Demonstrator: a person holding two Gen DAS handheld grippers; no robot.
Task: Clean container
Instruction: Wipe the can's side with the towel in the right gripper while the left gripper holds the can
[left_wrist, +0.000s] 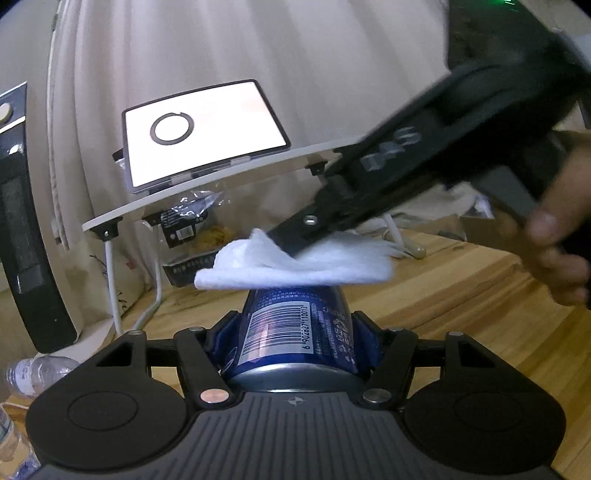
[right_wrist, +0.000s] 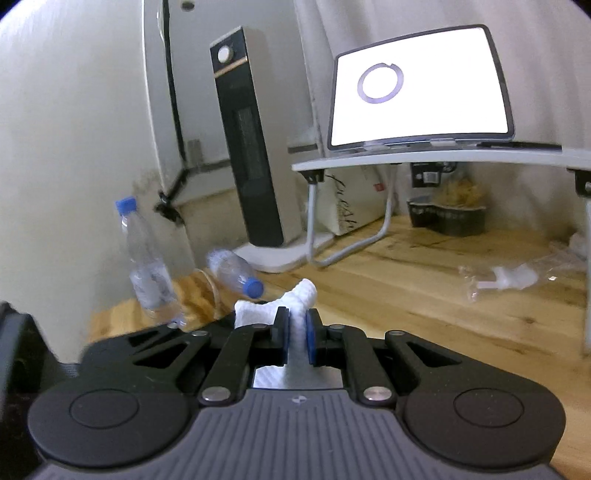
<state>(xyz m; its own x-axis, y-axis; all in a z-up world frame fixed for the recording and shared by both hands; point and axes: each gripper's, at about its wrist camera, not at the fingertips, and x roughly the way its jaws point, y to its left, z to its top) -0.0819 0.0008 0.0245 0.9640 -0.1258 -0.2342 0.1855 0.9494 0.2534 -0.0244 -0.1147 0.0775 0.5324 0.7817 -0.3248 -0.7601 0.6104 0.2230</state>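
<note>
- Two views. Left wrist: my left gripper (left_wrist: 295, 332) is clamped on the blue can (left_wrist: 295, 332), lying along the fingers, far end under the white cloth (left_wrist: 295, 266) that the right gripper (left_wrist: 291, 243) brings.
- Right wrist: my right gripper (right_wrist: 295, 336) pinches the cloth (right_wrist: 291, 306); can unseen.
- I judge wiping underway; next, rub cloth over the can, grip firm.

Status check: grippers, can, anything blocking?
Left gripper shut on can. Right gripper shut on cloth, cloth laid over can's far end. Nothing blocking.
</note>
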